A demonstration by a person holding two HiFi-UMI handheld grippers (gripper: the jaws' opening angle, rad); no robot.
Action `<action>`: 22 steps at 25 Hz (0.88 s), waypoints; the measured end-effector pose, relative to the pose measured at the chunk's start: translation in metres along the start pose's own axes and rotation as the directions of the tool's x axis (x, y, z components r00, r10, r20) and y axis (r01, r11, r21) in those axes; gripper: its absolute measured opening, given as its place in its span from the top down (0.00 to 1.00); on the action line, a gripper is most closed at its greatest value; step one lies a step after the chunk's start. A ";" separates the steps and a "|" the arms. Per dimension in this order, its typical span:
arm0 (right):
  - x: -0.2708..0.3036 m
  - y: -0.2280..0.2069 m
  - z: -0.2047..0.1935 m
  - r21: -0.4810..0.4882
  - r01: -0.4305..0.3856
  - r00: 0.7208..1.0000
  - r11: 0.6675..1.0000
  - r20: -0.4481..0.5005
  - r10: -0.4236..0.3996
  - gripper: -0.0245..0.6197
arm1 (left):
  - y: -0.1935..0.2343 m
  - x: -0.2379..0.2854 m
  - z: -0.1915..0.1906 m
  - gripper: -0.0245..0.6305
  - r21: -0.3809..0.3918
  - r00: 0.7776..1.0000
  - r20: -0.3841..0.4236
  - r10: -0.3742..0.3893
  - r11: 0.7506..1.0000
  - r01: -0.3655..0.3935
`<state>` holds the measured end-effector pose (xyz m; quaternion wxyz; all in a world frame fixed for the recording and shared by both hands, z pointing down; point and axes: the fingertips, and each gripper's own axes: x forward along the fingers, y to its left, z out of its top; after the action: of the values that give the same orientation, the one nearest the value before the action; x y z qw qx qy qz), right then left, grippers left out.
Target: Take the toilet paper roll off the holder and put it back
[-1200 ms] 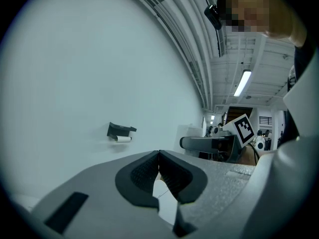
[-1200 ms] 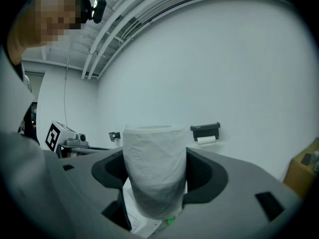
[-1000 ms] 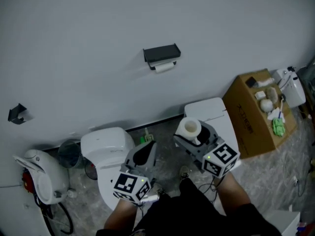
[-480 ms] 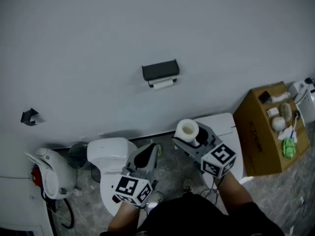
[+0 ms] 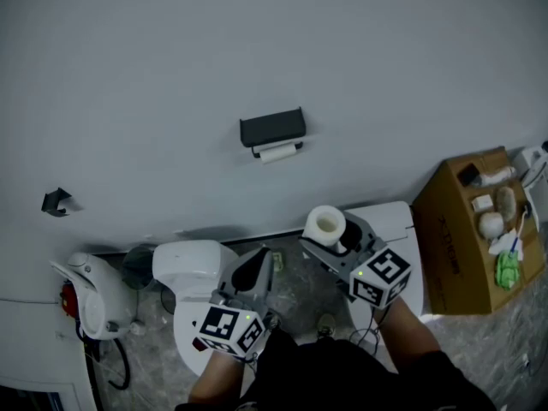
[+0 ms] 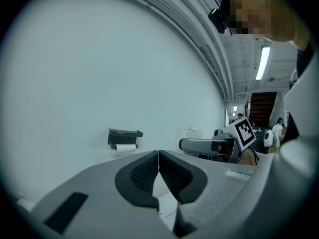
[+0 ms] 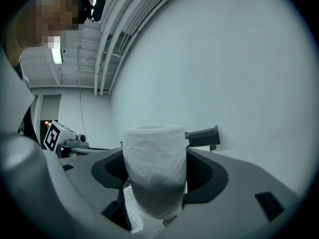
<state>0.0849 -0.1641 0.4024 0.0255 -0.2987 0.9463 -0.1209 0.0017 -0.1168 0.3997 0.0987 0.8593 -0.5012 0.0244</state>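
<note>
A white toilet paper roll point(image 5: 326, 225) point(image 7: 154, 173) stands upright between the jaws of my right gripper point(image 5: 332, 234) point(image 7: 155, 176), which is shut on it. On the pale wall ahead hangs the dark holder point(image 5: 272, 129) point(image 6: 124, 134) point(image 7: 202, 135) with a small white roll point(image 5: 276, 152) point(image 6: 125, 147) under it. My left gripper point(image 5: 255, 271) point(image 6: 159, 171) is shut with nothing in it, its pads touching. Both grippers point about level at the wall, well short of the holder.
Below the holder stand a white toilet point(image 5: 184, 264) and a white cabinet point(image 5: 402, 221). A cardboard box point(image 5: 471, 229) full of items sits at the right. A white appliance point(image 5: 86, 294) and a bin point(image 5: 137, 268) are at the left, with a dark hook point(image 5: 56, 201) on the wall.
The view has shifted: the holder now sits lower in the picture and slightly left, the box further right. Both grippers kept their states, the roll still in the right one.
</note>
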 end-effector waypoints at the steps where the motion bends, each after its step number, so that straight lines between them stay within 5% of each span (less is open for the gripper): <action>1: 0.002 -0.002 0.000 -0.001 0.002 1.000 1.000 -0.002 -0.002 0.48 | 0.002 0.003 0.000 0.96 -0.003 1.000 0.000 -0.002 1.000 0.002; 9: 0.033 -0.016 0.006 -0.013 0.068 0.998 0.998 -0.013 -0.068 0.48 | 0.034 0.026 0.006 0.96 -0.032 0.997 0.013 -0.080 0.996 0.081; 22: 0.166 -0.018 0.013 -0.052 0.189 0.981 0.981 -0.028 -0.191 0.48 | 0.172 0.051 0.028 0.96 -0.086 0.976 0.056 -0.212 0.973 0.216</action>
<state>-0.0394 -0.2757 0.3986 -0.0091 -0.3863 0.9164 -0.1046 -0.1235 -0.2484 0.4047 0.1284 0.9032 -0.4084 -0.0294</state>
